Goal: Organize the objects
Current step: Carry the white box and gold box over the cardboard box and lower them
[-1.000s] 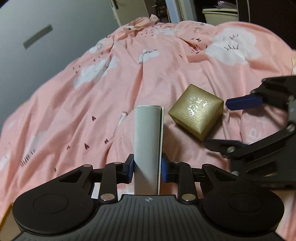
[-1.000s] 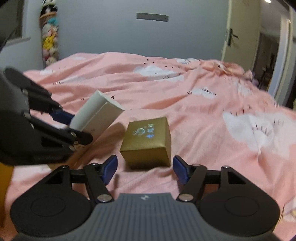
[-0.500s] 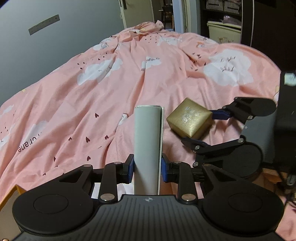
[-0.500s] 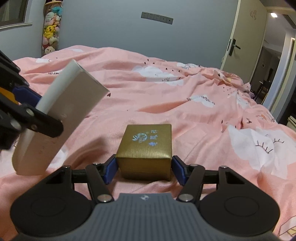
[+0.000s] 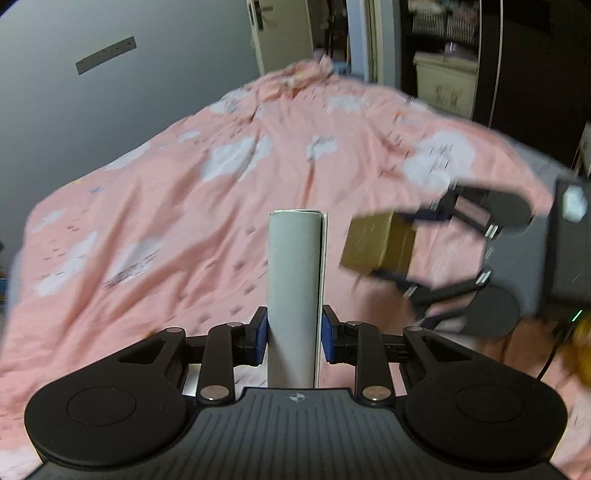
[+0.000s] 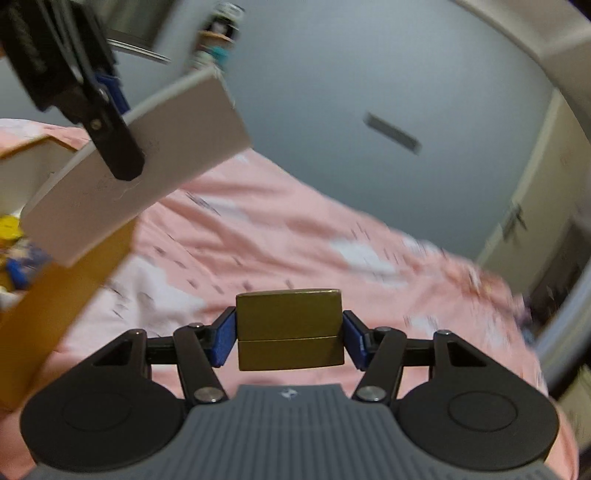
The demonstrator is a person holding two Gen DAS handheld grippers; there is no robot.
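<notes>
My left gripper (image 5: 294, 334) is shut on a flat white box (image 5: 294, 280), held on edge above the pink bed cover (image 5: 184, 229). My right gripper (image 6: 290, 334) is shut on a small gold box (image 6: 289, 328) and holds it in the air above the bed. In the left wrist view the gold box (image 5: 380, 242) hangs to the right between the right gripper's fingers. In the right wrist view the white box (image 6: 147, 162) and the left gripper are at the upper left.
A yellow-brown open container (image 6: 62, 280) with a white inside and small coloured things stands at the left. A grey wall (image 6: 351, 92) and a door (image 5: 280, 33) lie behind the bed. Dark shelving (image 5: 461, 55) stands at the far right.
My right gripper closed on the gold box and lifted it off the bed. Both grippers rose and tilted upward; the white box stayed in the left gripper.
</notes>
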